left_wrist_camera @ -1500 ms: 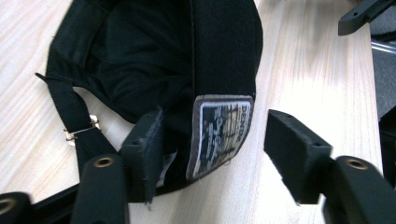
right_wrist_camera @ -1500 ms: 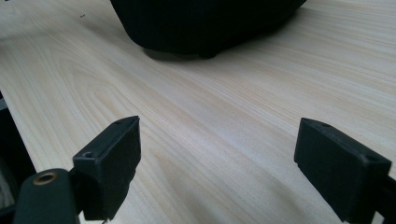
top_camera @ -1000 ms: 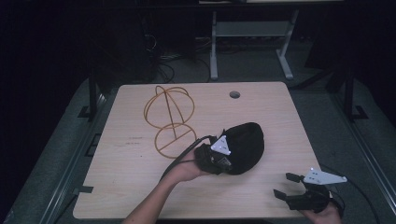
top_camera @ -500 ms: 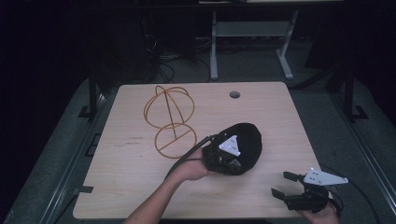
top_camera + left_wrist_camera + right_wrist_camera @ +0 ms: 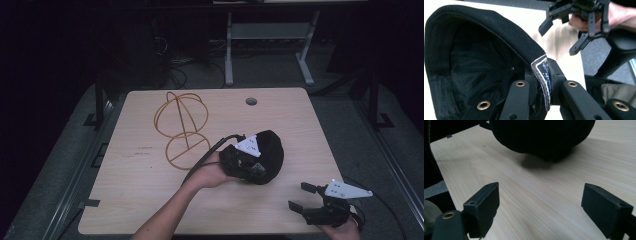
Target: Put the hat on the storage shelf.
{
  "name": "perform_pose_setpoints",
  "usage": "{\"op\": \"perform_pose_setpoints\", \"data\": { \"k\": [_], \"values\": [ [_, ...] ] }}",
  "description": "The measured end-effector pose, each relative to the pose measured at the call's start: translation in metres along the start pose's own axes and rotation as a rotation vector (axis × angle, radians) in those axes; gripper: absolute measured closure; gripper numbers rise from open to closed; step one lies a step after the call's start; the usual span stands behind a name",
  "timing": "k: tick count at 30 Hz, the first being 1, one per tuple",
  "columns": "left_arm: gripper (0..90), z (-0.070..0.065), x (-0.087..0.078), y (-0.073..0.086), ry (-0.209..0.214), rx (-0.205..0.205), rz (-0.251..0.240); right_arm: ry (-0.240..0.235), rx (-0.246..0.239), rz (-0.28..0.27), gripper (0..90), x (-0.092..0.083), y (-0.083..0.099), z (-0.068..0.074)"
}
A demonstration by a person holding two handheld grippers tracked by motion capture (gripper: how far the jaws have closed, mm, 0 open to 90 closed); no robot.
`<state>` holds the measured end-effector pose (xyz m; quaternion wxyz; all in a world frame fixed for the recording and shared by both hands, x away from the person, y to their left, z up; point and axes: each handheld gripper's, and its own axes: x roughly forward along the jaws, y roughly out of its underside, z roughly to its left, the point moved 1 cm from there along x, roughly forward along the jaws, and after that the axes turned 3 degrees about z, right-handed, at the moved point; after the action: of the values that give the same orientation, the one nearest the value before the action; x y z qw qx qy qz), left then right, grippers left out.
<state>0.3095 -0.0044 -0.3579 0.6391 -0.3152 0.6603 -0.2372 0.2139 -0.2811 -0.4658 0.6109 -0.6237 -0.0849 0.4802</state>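
Observation:
A black cap hangs just above the wooden table, right of the middle. My left gripper is shut on its rim; in the left gripper view the jaws pinch the pale-lined edge of the cap, whose dark inside faces the camera. An orange wire stand with a round base and a rounded cage top sits on the table to the left. My right gripper stays open at the front right edge with nothing between its fingers, and its own view looks at the cap and its shadow.
A round cable hole sits near the table's far edge. Behind the table stands a grey metal frame with cables on the dark floor. The left gripper's cable trails over the table toward the person.
The left gripper has risen slightly with the cap, which has come up off the table and shifted a bit to the right. The right gripper has stayed in place.

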Motion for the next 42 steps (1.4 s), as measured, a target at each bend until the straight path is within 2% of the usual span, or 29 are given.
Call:
{"op": "perform_pose_setpoints", "data": {
  "k": [8, 18, 20, 27, 29, 32, 37, 39, 41, 42],
  "values": [
    [81.4, -0.003, -0.006, -0.012, 0.038, -0.001, -0.039, 0.003, -0.005, -0.053, 14.5, -0.002, -0.005, 0.002],
    [81.5, -0.006, -0.015, -0.031, 0.053, 0.014, -0.09, 0.001, -0.014, -0.136, 15.4, -0.006, -0.019, 0.005],
    [81.4, -0.006, -0.015, -0.033, 0.073, 0.011, -0.106, 0.004, -0.018, -0.149, 15.4, -0.006, -0.022, 0.005],
    [81.4, -0.01, -0.008, -0.04, 0.119, 0.021, -0.104, 0.012, -0.043, -0.171, 17.7, -0.004, -0.028, 0.006],
    [81.4, -0.012, -0.005, -0.042, 0.171, 0.016, -0.114, 0.014, -0.042, -0.172, 19.6, -0.003, -0.028, 0.006],
    [81.3, -0.015, -0.002, -0.045, 0.201, 0.023, -0.118, 0.015, -0.051, -0.176, 21.3, -0.002, -0.029, 0.007],
    [81.4, -0.019, -0.001, -0.053, 0.23, 0.039, -0.116, 0.015, -0.075, -0.184, 28.1, -0.003, -0.028, 0.01],
    [81.4, -0.021, -0.001, -0.057, 0.247, 0.032, -0.137, 0.017, -0.091, -0.196, 31.1, -0.004, -0.029, 0.012],
    [81.4, -0.025, -0.001, -0.062, 0.256, 0.047, -0.138, 0.02, -0.098, -0.202, 32.5, -0.005, -0.029, 0.012],
    [81.4, -0.026, -0.001, -0.064, 0.261, 0.055, -0.135, 0.022, -0.107, -0.207, 36.7, -0.006, -0.029, 0.013]
  ]
}}
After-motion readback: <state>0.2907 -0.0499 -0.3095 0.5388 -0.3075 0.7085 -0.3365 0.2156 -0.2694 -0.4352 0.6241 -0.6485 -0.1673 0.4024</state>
